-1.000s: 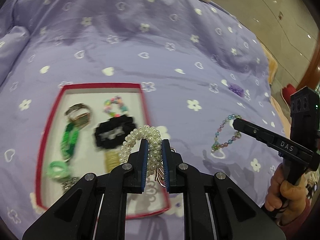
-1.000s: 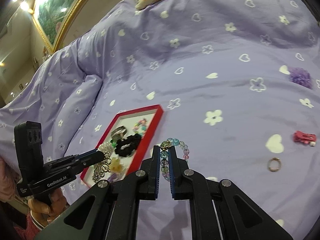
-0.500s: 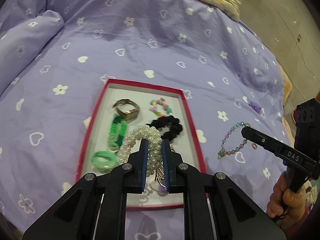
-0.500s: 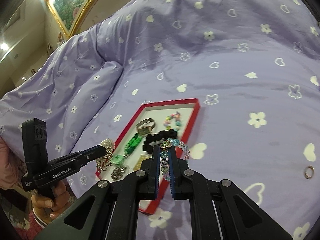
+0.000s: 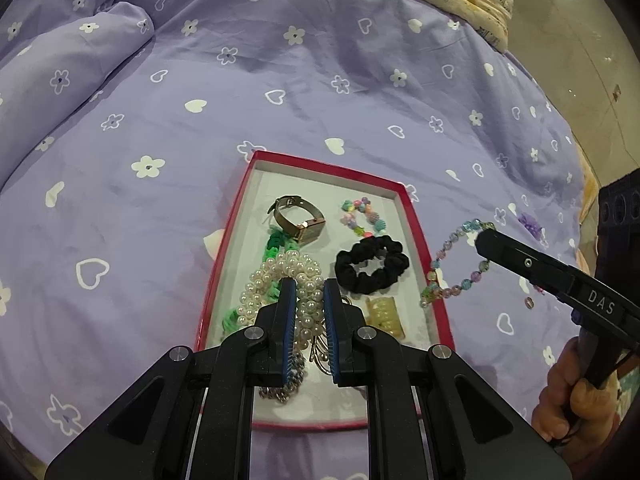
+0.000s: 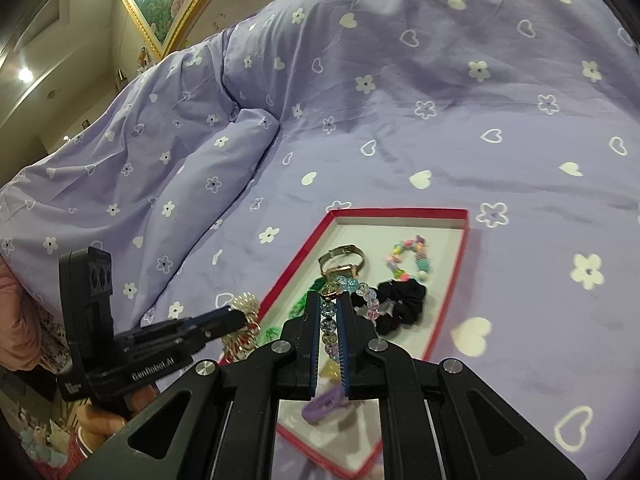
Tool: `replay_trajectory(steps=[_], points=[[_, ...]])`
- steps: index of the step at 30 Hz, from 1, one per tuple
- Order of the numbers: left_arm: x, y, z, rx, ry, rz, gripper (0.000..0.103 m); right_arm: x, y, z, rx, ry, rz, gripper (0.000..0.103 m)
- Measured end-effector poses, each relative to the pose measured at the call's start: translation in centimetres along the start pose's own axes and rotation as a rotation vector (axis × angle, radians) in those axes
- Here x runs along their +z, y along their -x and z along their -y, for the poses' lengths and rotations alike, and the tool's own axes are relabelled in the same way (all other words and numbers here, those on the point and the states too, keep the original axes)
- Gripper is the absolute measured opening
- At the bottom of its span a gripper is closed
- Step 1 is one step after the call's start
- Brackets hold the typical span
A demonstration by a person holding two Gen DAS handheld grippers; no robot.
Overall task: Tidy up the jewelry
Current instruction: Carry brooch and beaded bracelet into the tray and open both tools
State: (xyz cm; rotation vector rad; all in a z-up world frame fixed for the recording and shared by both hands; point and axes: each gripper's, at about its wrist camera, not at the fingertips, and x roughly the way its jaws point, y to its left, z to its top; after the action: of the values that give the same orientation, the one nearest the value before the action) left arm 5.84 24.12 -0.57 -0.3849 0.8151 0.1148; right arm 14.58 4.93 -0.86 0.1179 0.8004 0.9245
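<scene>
Lavender bedding printed with white hearts and flowers fills both views, and the red-rimmed tray (image 5: 408, 216) now sits squarely under both tools, where 1 second ago it lay off to the lower left of the left wrist view and small in the right one. So both hands have swung in over it.

Left tool (image 5: 310, 320) is clamped nearly shut on the pearl bracelet (image 5: 280, 280), which hangs over the tray's lower middle with a metal clip dangling beneath. Right tool (image 6: 330, 340) is pinched almost fully closed on the glass bead bracelet (image 6: 352, 292); in the left wrist view its loop drapes across the tray's right rim, while the right wrist view puts it above the tray's interior.

Already inside: a watch (image 5: 298, 220), a pastel bead bracelet (image 5: 362, 216), a black scrunchie (image 5: 372, 264), a green band (image 5: 276, 248), a yellow clip (image 5: 384, 312).

Judging by this, both pieces look ready to drop; the risk is tangling with what already lies there.
</scene>
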Motion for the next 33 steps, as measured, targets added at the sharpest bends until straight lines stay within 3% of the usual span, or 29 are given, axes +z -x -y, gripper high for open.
replay_trajectory(steps=[10,20,33], points=[[2.4,-3.1,0.0,0.019,-0.02,-0.01,0.012,1.9,-4.4,0.0,0.042,-0.03,-0.017,0.008],[1.3,-7.9,-1.2,0.074,-0.019,-0.103,0.012,-0.1,-8.4,4.0,-0.07,-0.058,-0.142,0.008],[1.0,-8.3,-0.8,0.093,-0.038,-0.119,0.015,-0.7,-8.8,4.7,-0.1,-0.052,-0.198,0.018]])
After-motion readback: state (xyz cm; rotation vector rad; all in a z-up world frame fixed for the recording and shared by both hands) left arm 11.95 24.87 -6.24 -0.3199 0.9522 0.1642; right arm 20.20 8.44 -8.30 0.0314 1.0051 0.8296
